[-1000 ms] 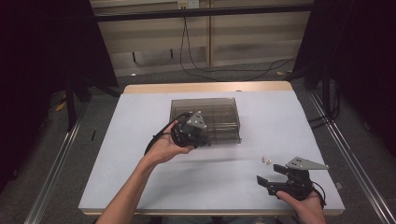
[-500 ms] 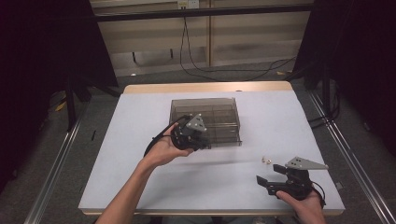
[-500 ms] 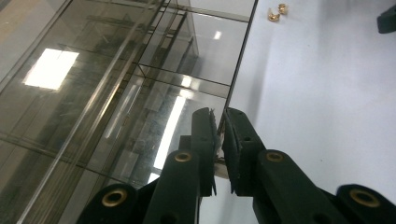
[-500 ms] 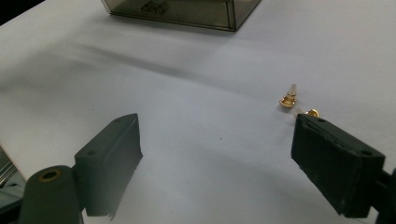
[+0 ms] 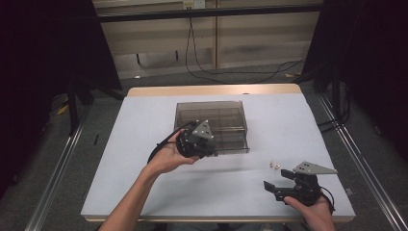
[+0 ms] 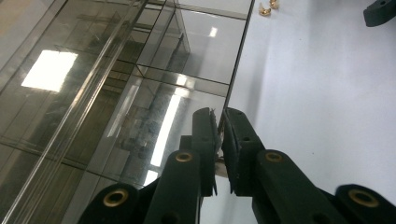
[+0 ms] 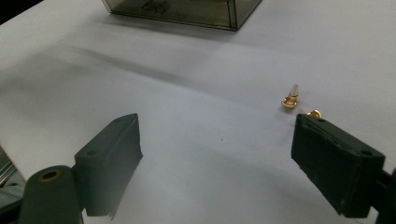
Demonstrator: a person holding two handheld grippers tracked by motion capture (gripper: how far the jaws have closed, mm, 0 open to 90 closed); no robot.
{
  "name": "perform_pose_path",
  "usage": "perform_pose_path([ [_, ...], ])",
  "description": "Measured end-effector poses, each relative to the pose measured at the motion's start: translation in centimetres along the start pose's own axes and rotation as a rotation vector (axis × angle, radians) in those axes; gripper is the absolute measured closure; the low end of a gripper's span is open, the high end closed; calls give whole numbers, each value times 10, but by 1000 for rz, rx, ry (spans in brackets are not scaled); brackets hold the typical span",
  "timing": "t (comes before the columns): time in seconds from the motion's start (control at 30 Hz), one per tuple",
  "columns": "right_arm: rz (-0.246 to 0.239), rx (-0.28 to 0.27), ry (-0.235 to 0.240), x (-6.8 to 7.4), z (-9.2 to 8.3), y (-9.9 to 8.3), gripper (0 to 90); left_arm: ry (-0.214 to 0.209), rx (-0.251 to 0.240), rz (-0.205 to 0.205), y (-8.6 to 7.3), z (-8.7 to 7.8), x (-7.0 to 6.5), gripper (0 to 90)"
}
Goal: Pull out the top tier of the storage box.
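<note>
Little has shifted since the earlier pictures: the left gripper (image 5: pixel 211 150) sits at the near left corner of the clear box (image 5: pixel 211 122) as before, and the right gripper (image 5: pixel 275 186) has not moved. Seen from the left gripper's own camera, its black jaws are pinched narrow on the thin edge of the box lid (image 6: pixel 236 79), a smoky, glossy plastic sheet over a grid of compartments. Reflections make the compartments' contents hard to read. Matte white covers the table (image 5: pixel 144 163). The right gripper's blocky black jaws stand wide apart with nothing between them, low over the table. Two small brass pieces (image 7: pixel 293 100) lie just beyond its right jaw, one partly hidden behind it.
</note>
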State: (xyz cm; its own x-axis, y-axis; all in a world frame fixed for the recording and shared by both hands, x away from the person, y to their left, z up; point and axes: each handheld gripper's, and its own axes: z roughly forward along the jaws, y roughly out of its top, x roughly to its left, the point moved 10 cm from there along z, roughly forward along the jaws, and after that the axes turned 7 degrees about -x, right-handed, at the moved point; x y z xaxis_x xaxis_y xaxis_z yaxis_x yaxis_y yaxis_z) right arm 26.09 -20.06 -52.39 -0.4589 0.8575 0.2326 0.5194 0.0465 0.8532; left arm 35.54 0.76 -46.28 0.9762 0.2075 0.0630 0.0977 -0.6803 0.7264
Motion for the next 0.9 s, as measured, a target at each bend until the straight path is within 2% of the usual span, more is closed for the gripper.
perform_pose_path([
  [0.6,1,3,-1,0,0,0,153,-10,2,11,-3,-2,-7,838],
  [0.77,1,3,-1,0,-1,0,152,-2,2,3,-4,-3,-8,833],
  [0.9,3,4,-1,0,0,-1,152,0,7,11,-5,-3,-11,829],
])
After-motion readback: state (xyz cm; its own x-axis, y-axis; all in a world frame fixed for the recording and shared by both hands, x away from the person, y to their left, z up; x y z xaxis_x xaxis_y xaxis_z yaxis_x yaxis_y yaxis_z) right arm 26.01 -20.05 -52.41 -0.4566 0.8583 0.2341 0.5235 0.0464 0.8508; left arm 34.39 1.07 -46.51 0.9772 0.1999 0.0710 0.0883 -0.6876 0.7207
